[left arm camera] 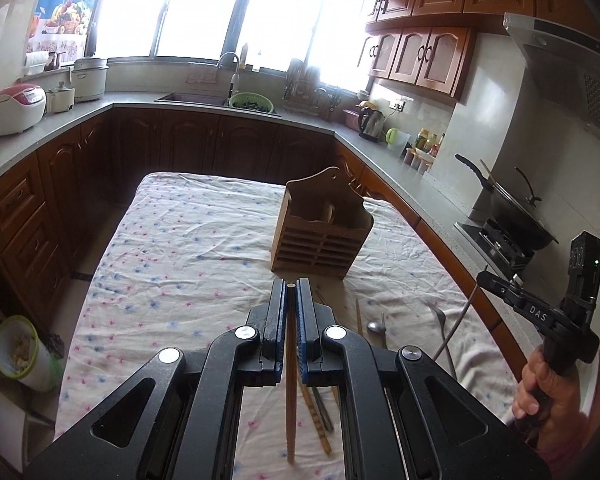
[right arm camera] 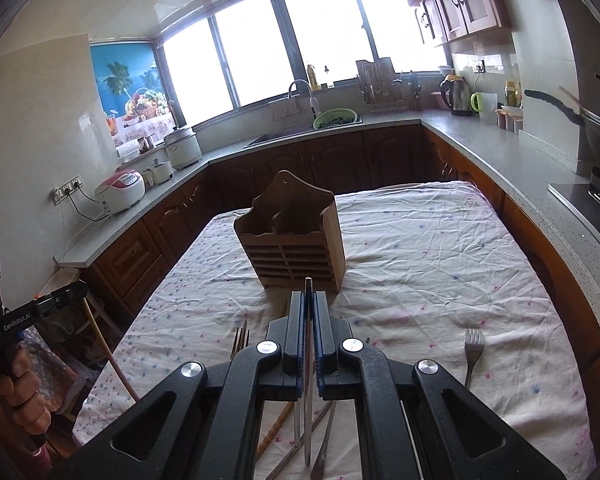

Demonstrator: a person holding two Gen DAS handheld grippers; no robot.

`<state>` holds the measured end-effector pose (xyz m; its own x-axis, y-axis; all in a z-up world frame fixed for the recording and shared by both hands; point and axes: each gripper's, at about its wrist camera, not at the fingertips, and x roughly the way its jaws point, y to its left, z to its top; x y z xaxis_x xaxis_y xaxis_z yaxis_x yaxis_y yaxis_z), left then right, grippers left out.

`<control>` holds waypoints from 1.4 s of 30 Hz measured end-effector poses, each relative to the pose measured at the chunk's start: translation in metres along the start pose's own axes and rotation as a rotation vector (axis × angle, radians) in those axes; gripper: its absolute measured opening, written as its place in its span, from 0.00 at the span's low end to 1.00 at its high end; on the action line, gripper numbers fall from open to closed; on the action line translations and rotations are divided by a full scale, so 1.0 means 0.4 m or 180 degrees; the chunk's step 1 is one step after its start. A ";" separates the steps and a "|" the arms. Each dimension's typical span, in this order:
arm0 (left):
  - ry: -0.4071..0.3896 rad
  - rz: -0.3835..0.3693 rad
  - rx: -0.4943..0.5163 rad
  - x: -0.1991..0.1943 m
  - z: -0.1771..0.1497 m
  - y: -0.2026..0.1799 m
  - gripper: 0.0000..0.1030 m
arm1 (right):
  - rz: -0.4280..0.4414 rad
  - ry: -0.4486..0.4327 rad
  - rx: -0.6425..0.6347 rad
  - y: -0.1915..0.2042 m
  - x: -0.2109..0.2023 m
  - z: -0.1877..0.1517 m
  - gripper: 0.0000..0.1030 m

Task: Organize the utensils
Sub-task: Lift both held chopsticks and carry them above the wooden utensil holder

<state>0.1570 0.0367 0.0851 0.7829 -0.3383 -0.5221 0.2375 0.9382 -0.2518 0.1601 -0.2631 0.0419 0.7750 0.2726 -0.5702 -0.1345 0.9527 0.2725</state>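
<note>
A wooden utensil holder (left arm camera: 322,226) with two compartments stands on the cloth-covered table (left arm camera: 172,240); it also shows in the right wrist view (right arm camera: 294,236). My left gripper (left arm camera: 290,292) is shut on a wooden chopstick (left arm camera: 290,392), held above the table just short of the holder. My right gripper (right arm camera: 309,300) is shut on a thin metal utensil (right arm camera: 308,400), also just short of the holder. Loose utensils lie below: a spoon (left arm camera: 376,326), a chopstick (left arm camera: 359,316), a fork (right arm camera: 472,346) at the right and another fork (right arm camera: 240,340) at the left.
Kitchen counters (left arm camera: 40,140) wrap around the table, with a rice cooker (left arm camera: 16,110), a sink (left arm camera: 220,100), a kettle (left arm camera: 370,122) and a wok on the stove (left arm camera: 516,208). A bin (left arm camera: 18,348) stands on the floor at the left.
</note>
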 end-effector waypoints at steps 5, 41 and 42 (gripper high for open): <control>-0.0086 0.0000 -0.0021 -0.013 0.013 0.003 0.04 | 0.0013 -0.0075 0.0010 0.001 -0.016 0.011 0.04; -0.0866 -0.0185 -0.0282 0.155 0.400 0.010 0.04 | 0.0178 -0.0976 0.0214 -0.006 0.152 0.360 0.04; -0.0886 -0.0178 -0.0290 0.170 0.415 0.010 0.04 | 0.0181 -0.1009 0.0216 -0.007 0.161 0.375 0.04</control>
<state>0.3068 0.0296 0.1839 0.9007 -0.3443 -0.2648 0.2419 0.9040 -0.3526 0.3029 -0.2683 0.1207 0.9225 0.2595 -0.2857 -0.1500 0.9231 0.3542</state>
